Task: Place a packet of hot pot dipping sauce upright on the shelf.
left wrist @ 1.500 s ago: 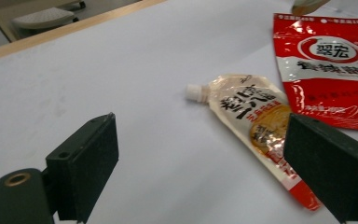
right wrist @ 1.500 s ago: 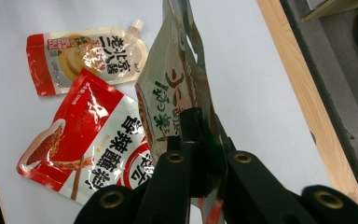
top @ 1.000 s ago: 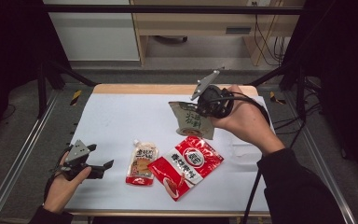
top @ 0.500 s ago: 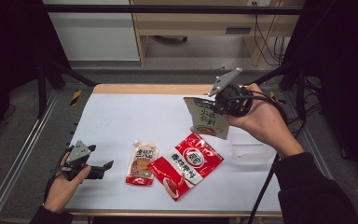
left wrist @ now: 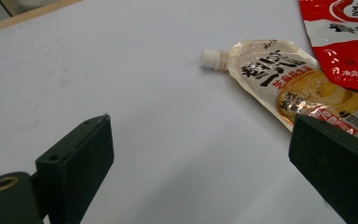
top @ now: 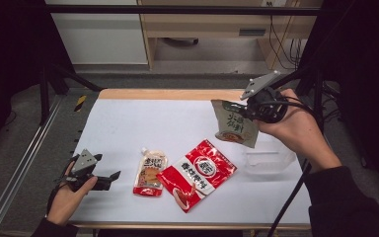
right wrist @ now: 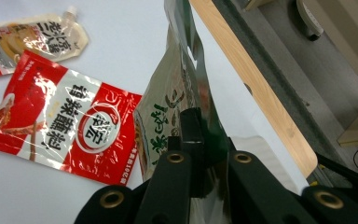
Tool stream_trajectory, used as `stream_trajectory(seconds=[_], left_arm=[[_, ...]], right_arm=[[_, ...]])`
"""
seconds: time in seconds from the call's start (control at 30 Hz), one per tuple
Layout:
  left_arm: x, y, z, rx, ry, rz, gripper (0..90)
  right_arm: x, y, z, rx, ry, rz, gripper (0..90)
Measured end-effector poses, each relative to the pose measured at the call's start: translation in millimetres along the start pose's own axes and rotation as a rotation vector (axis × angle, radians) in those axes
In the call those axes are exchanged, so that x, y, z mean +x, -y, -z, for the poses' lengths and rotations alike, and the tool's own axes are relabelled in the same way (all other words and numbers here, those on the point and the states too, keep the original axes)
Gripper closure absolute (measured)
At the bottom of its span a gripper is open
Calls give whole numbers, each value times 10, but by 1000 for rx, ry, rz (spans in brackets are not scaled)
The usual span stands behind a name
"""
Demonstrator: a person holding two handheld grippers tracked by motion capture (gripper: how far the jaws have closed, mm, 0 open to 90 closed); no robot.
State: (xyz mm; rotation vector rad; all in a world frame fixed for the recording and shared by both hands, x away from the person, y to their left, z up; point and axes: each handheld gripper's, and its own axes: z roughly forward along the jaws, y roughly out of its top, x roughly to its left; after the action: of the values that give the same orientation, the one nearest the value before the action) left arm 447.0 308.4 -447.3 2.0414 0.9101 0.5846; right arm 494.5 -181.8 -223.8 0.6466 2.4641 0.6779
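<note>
- Right gripper (top: pixel 246 109) is pinching the green packet (top: pixel 234 124) by its upper edge, jaws pressed together on the foil. The packet hangs off the table, above the clear plastic box (top: pixel 269 159) near the right edge.
- Left gripper (top: pixel 109 177) sits low at the near-left of the table, jaws spread, nothing between them.
- Step in hand looks like dropping the packet into the box. To do it well: centre the packet's bottom edge over the opening, then lower before letting go. The box is see-through and hard to read against the white top, so line up on its rim.
- The packet dangles at a tilt, so its lower corner could catch the box wall. Bring it in upright.
- Left on the table: red packet (top: pixel 197 174) and beige spout pouch (top: pixel 149 171), side by side near the middle, red one overlapping the pouch edge. In the left gripper view the pouch (left wrist: pixel 298 88) lies flat with its white cap (left wrist: pixel 210 57) pointing away from the red packet.
- Surface: white table (top: pixel 143 123), matte, with a wood strip (top: pixel 168 94) along the far edge.
- Room: dark frame rails left and right, pale cabinet and a wooden desk behind, cables on the floor at the far right.
</note>
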Motion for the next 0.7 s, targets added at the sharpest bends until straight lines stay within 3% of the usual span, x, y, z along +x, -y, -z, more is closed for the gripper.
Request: stream_trajectory(seconds=[0.7], left_arm=[[-14,2,-10,13,-2,-10,63]], right_arm=[[-205,388,202,-3,45,-67,900]])
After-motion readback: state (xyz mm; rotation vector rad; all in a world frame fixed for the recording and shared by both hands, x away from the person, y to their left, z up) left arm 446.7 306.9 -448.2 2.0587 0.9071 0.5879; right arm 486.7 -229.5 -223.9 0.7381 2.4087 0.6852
